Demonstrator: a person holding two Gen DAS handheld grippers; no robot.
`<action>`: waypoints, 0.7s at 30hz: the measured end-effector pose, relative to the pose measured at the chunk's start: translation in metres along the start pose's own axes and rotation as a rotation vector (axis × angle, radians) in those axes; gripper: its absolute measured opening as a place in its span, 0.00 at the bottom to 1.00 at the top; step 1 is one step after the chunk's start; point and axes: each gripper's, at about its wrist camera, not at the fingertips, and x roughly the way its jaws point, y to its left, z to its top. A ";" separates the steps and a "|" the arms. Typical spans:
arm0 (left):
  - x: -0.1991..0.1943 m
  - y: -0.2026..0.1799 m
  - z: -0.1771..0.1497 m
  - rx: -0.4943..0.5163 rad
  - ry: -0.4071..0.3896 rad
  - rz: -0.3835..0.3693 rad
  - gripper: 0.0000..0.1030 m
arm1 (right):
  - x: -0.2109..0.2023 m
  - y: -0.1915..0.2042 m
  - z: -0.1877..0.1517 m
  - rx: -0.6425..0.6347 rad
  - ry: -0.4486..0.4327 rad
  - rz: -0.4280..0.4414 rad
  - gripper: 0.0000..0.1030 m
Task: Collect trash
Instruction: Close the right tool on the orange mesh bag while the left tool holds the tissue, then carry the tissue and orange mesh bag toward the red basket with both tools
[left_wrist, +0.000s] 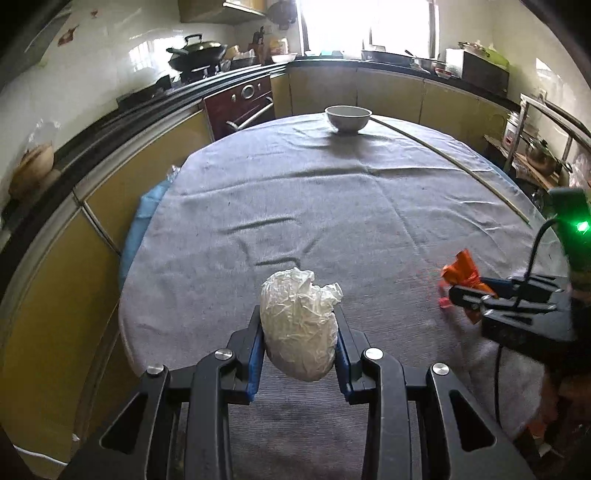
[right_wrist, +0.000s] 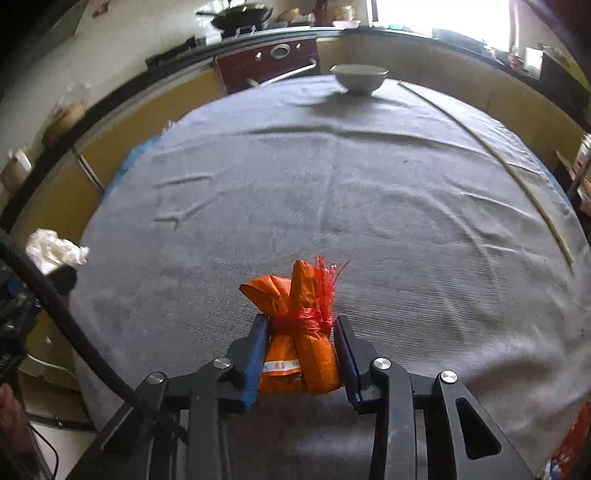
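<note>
Left wrist view: left hand-held gripper (left_wrist: 299, 332) clamps a crumpled white plastic wad (left_wrist: 299, 325) above the grey-clothed worktop (left_wrist: 332, 206). Right hand-held gripper (right_wrist: 301, 354), at three o'clock, grips an orange wrapper bundle (right_wrist: 299, 332). Both pieces collected; disposal remains, perhaps in the white bowl (left_wrist: 348, 117) at twelve o'clock.

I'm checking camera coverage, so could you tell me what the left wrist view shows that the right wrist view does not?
Only the left wrist view shows the left gripper shut on the white crumpled wad. Only the right wrist view shows the right gripper closed around the orange packet and its red string tie. Both show the white bowl at the far end of the grey tablecloth.
</note>
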 end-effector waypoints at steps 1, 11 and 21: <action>-0.002 -0.003 0.001 0.007 -0.002 0.001 0.34 | -0.008 -0.003 0.000 0.018 -0.007 0.015 0.38; -0.020 -0.047 0.009 0.097 -0.027 -0.008 0.34 | -0.065 -0.055 -0.020 0.193 -0.095 0.159 0.38; -0.036 -0.100 0.012 0.203 -0.048 -0.052 0.34 | -0.107 -0.096 -0.058 0.294 -0.157 0.177 0.38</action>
